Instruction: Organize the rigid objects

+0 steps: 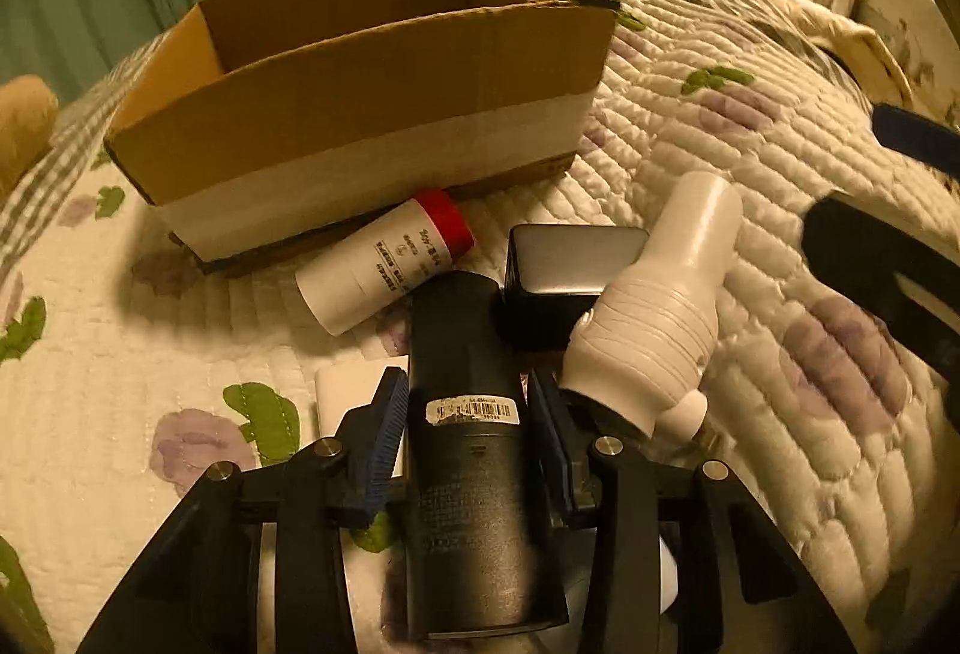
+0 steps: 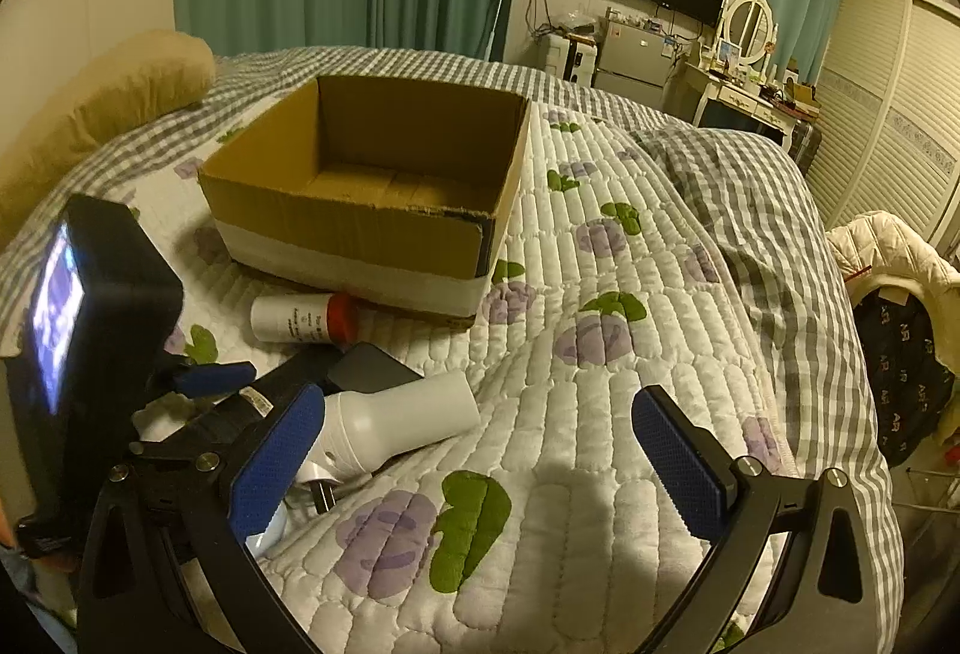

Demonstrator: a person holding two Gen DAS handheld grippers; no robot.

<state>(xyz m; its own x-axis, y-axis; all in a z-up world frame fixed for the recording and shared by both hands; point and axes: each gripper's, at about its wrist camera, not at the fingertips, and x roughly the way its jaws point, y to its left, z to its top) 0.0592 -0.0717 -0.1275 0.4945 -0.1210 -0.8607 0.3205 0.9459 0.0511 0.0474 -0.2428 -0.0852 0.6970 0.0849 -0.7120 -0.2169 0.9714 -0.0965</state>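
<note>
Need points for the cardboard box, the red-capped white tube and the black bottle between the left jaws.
cardboard box [image 2: 336, 228]: right wrist view, on its near outer wall.
red-capped white tube [image 1: 372, 273]: left wrist view, mid-body, on the printed label.
black bottle [image 1: 465, 354]: left wrist view, upper body above the barcode sticker.

The left wrist view is taken from close above the clutter, tilted steeply down along the left gripper [image 1: 465, 435] toward the cardboard box [image 1: 360, 114]. The right wrist view is set farther back and seemingly higher, aimed across the quilt [image 2: 600, 354] at the same box [image 2: 360, 210]. Shared are the box, the red-capped tube [image 1: 384, 258] [image 2: 300, 318] and the white bottle [image 1: 654, 306] [image 2: 402, 420].
</note>
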